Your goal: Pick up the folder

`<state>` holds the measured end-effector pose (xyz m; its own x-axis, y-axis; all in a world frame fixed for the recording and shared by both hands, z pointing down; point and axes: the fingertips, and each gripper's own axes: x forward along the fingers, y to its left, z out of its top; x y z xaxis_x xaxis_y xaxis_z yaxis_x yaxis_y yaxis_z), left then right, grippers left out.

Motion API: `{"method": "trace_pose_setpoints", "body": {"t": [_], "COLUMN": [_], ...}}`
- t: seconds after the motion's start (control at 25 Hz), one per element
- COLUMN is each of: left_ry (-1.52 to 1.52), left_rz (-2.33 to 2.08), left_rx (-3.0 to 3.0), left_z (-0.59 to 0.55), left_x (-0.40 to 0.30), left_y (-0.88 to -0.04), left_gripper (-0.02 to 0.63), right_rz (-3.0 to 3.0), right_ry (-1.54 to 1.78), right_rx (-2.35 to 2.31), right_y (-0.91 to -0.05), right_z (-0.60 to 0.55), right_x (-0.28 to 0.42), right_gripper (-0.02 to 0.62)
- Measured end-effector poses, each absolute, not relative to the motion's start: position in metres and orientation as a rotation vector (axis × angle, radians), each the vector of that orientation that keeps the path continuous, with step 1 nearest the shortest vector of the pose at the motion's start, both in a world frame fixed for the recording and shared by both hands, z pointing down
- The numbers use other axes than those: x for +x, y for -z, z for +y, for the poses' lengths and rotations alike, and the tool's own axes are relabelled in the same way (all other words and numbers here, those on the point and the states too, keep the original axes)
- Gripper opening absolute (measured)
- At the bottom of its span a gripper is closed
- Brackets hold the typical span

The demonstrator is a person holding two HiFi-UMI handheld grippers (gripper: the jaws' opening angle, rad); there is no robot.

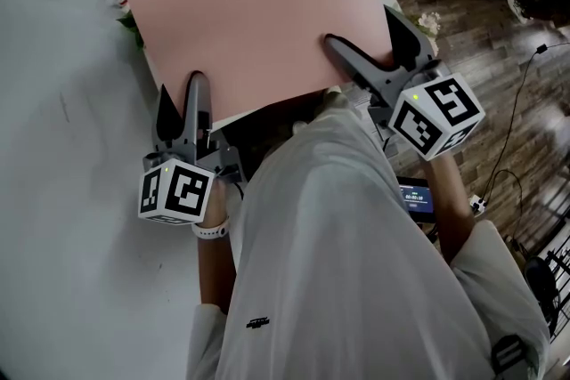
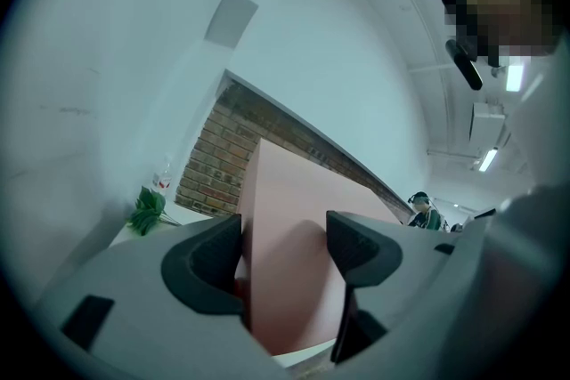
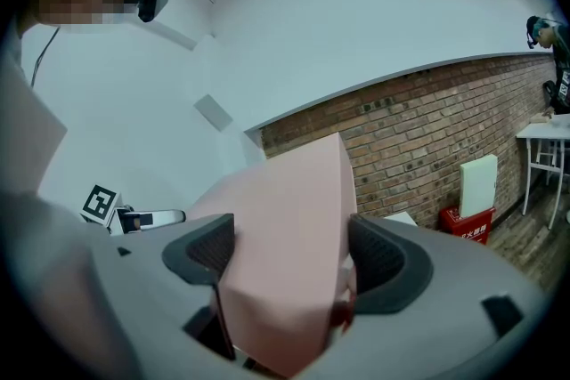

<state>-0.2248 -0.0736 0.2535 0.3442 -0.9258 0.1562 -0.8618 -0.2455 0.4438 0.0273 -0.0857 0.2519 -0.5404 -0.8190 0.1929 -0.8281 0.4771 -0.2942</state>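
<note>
A large pink folder (image 1: 267, 13) is held up in front of the person, above the corner of the white table (image 1: 62, 147). My left gripper (image 1: 181, 89) clamps its near left edge, one finger over the sheet and one behind it. In the left gripper view the folder (image 2: 294, 218) runs between the two pads of that gripper (image 2: 285, 245). My right gripper (image 1: 361, 29) grips the near right edge. The right gripper view shows the folder (image 3: 285, 227) bowed and filling the wide gap between that gripper's (image 3: 289, 254) pads.
A green plant (image 1: 129, 18) and a small bottle (image 2: 162, 178) stand at the table's far corner. A red box (image 3: 468, 222) sits by the brick wall (image 3: 419, 138). Cables lie on the wooden floor (image 1: 481, 31) to the right. Another person (image 2: 419, 209) stands far off.
</note>
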Motion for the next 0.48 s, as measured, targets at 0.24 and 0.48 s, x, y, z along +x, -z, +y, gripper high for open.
{"method": "trace_pose_setpoints", "body": {"t": [0.24, 0.48], "left_ry": [0.195, 0.198], "left_rz": [-1.558, -1.557], "left_rx": [2.161, 2.158], "left_z": [-0.0713, -0.0680], "left_x": [-0.2210, -0.2190], "left_y": [-0.2528, -0.2528], "left_gripper": [0.302, 0.301], "right_rz": [-2.676, -2.674], "right_ry": [-0.554, -0.542], "right_rx": [1.496, 1.502], "right_y": [-0.2517, -0.2501], "right_z": [-0.0839, -0.0806], "right_x": [0.0316, 0.0342], "right_gripper": [0.397, 0.396]}}
